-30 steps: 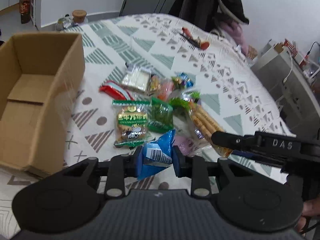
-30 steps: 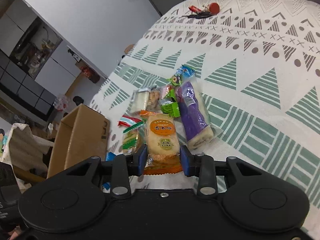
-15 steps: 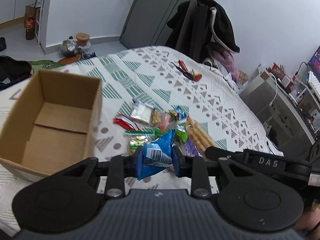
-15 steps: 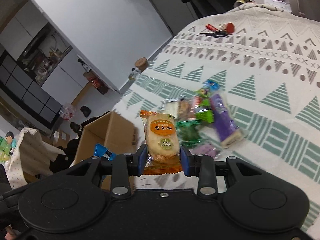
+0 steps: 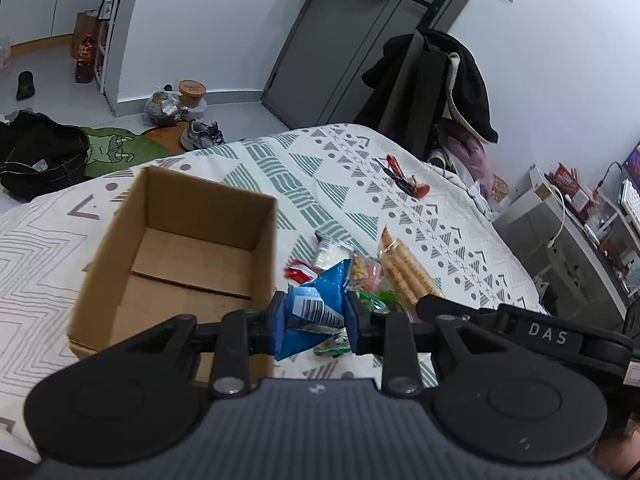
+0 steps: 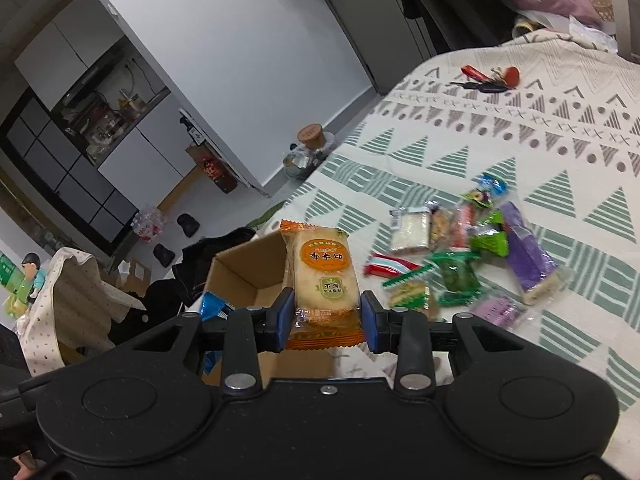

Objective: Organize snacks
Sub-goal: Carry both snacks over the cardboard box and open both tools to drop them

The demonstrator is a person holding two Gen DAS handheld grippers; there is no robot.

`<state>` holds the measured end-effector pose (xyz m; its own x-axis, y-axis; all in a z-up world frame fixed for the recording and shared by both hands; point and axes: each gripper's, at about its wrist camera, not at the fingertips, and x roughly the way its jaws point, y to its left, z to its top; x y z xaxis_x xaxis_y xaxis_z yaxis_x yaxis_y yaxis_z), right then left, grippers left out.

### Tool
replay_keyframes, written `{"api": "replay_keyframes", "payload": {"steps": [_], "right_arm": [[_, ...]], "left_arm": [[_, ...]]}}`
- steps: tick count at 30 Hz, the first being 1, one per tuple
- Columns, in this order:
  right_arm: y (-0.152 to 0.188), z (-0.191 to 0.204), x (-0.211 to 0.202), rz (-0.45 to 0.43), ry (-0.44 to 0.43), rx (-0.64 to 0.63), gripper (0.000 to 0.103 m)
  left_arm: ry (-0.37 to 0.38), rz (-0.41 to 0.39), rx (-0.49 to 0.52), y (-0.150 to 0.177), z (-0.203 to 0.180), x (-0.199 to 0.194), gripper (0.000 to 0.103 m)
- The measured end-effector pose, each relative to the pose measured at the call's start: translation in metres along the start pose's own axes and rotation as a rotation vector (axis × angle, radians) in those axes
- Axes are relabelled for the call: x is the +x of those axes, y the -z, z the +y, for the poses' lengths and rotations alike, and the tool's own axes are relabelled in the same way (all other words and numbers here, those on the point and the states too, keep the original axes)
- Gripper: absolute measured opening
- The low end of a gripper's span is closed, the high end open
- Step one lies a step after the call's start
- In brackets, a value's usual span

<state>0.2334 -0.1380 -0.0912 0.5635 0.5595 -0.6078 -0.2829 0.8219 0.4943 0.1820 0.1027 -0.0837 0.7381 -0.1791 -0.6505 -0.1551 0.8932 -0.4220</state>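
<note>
My left claw (image 5: 315, 317) is closed on a crinkled blue foil snack packet (image 5: 316, 309) with a white barcode panel, held in the air just beside the right wall of an open brown cardboard box (image 5: 176, 264). The box sits on a bed covered by a white quilt with green and grey triangle patterns (image 5: 332, 184), and I can see its bare cardboard floor.

My right claw (image 6: 325, 317) grips a pale rice cracker in a clear wrapper with orange ends (image 6: 323, 276), held upright above the bed, with the box (image 6: 244, 270) behind it.

The remaining snacks lie in a loose pile on the quilt (image 6: 520, 128) to the right of the box: a long purple-wrapped bar (image 6: 526, 252), a green packet (image 6: 456, 276), a red-and-white packet (image 6: 390, 266), and a clear pack of white wafers (image 6: 410, 230). In the left view, a clear sleeve of long tan biscuit sticks (image 5: 408, 276) lies among them.
</note>
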Motion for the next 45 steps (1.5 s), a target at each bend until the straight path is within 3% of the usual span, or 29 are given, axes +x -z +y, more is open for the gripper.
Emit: {"api": "replay_keyframes", "payload": {"steps": [18, 34, 37, 42, 45], "right_arm": [[-0.002, 0.058, 0.054, 0.042, -0.004, -0.054, 0.034], [-0.008, 0.067, 0.103, 0.096, 0.013, -0.032, 0.034], [-0.008, 0.068, 0.108, 0.1, 0.012, -0.027, 0.034], [-0.007, 0.07, 0.111, 0.1, 0.007, -0.014, 0.035], [-0.005, 0.076, 0.112, 0.104, 0.024, -0.037, 0.045]], "left_arm": [[-0.028, -0.001, -0.066, -0.027, 0.07, 0.011, 0.029], [-0.042, 0.019, -0.116, -0.047, 0.105, 0.049, 0.03], [-0.062, 0.01, -0.13, -0.051, 0.109, 0.05, 0.033], [-0.09, 0.003, -0.126, -0.052, 0.113, 0.046, 0.048], [-0.105, 0.008, -0.132, -0.052, 0.115, 0.04, 0.058]]}}
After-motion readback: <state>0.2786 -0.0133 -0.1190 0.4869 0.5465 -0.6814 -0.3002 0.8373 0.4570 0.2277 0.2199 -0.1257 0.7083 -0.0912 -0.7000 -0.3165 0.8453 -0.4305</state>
